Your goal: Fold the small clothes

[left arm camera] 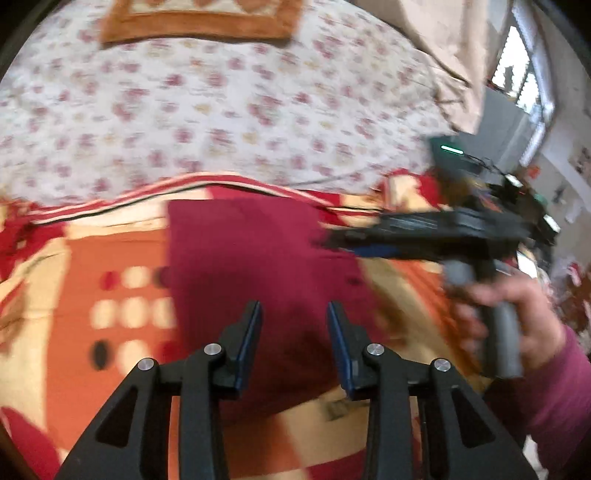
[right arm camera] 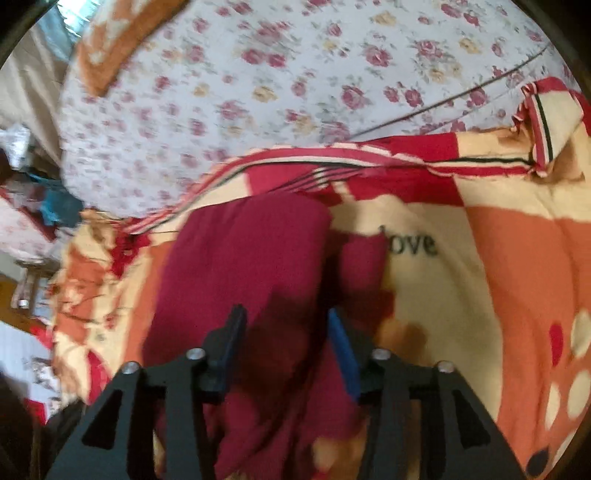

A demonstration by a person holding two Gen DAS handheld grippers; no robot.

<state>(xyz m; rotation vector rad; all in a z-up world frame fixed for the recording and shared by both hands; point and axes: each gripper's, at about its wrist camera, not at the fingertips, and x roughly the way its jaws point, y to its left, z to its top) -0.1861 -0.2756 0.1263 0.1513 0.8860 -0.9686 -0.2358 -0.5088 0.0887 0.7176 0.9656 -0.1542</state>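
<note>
A folded dark maroon garment [left arm camera: 258,251] lies flat on a red, orange and cream blanket [left arm camera: 110,258]. My left gripper [left arm camera: 293,308] hangs over the garment's near part, its blue-padded jaws apart with nothing between them. The right gripper [left arm camera: 332,242], held by a hand [left arm camera: 517,321] in a maroon sleeve, comes in from the right, its tips over the garment's right edge. In the right wrist view the same garment [right arm camera: 251,258] lies under my right gripper [right arm camera: 286,314], which is open and empty. The view is blurred.
The blanket [right arm camera: 480,258] with the word "love" covers the near part of a bed. Behind it lies a white floral sheet [left arm camera: 221,110] with an orange-bordered mat [left arm camera: 195,22] at the far end. A thin dark cable [right arm camera: 443,99] crosses the sheet. Room clutter and a window [left arm camera: 524,74] are at the right.
</note>
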